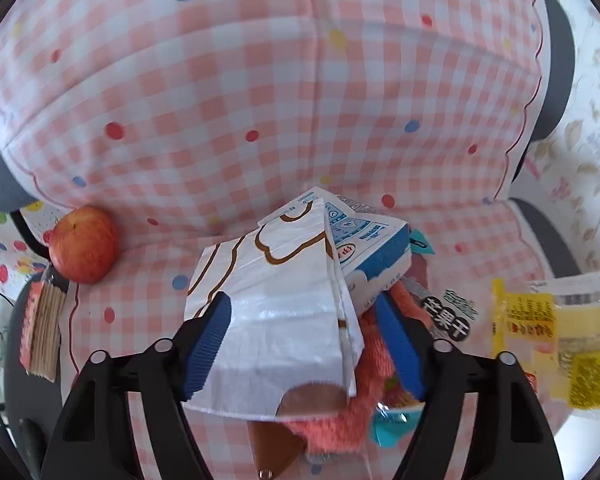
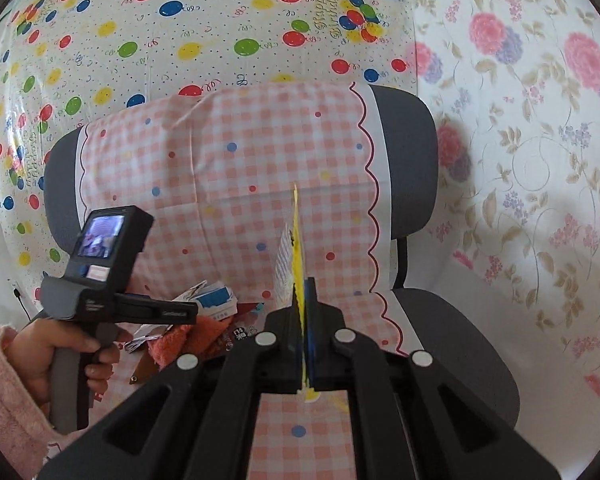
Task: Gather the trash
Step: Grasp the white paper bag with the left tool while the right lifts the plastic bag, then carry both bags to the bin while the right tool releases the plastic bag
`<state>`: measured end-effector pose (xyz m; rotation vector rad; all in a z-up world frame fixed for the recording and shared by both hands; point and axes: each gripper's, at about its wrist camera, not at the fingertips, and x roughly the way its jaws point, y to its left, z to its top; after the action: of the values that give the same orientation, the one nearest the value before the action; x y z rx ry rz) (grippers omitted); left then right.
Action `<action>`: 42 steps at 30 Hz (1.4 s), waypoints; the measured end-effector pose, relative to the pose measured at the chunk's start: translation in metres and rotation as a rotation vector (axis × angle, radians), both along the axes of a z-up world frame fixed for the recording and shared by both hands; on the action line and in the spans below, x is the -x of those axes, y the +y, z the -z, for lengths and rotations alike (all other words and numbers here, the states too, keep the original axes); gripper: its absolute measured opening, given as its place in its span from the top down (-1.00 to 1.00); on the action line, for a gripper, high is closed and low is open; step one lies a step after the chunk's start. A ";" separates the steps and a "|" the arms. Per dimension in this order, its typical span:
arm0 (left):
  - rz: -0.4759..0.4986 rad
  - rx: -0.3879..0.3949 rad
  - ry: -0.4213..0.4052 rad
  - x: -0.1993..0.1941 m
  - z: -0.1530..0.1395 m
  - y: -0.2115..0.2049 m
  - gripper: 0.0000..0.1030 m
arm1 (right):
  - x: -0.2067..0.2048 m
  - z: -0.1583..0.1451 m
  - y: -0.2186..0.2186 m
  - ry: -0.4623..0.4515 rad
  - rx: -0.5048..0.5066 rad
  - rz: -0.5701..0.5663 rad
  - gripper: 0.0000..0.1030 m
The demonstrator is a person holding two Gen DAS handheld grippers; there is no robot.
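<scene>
My left gripper (image 1: 304, 328) is open, its blue pads either side of a white paper bag with brown outlines (image 1: 276, 320) on the chair seat. A blue-and-white carton (image 1: 374, 246) lies behind the bag, over an orange fluffy cloth (image 1: 364, 364) and snack wrappers (image 1: 452, 316). My right gripper (image 2: 305, 312) is shut on a yellow plastic wrapper (image 2: 296, 240), held edge-on above the seat; the same wrapper shows at the right of the left wrist view (image 1: 556, 340).
A chair draped in pink checked cloth (image 2: 260, 152) holds the pile. A red apple (image 1: 84, 244) and a small book (image 1: 44, 332) sit at the seat's left. The left gripper's body and a hand (image 2: 72, 344) show left. Patterned sheets hang behind.
</scene>
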<state>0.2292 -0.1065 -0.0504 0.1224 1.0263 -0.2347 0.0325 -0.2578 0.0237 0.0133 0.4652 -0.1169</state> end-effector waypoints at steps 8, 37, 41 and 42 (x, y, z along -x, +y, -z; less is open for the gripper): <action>-0.004 -0.059 0.077 -0.016 0.005 0.010 0.17 | 0.002 0.000 -0.003 -0.003 -0.012 -0.003 0.97; 0.209 0.307 -0.373 0.222 -0.117 0.045 0.97 | 0.110 -0.024 -0.024 -0.073 -0.063 0.046 0.97; 0.300 0.362 -0.359 0.245 -0.106 0.018 0.97 | 0.150 -0.031 -0.031 -0.092 -0.032 0.108 0.97; 0.315 0.376 -0.358 0.251 -0.104 0.013 0.97 | 0.160 -0.033 -0.033 -0.096 -0.025 0.127 0.97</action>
<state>-0.0215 -0.0940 0.0539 -0.0170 0.5898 -0.6633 -0.1278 -0.2908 0.0569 0.0724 0.3701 -0.2340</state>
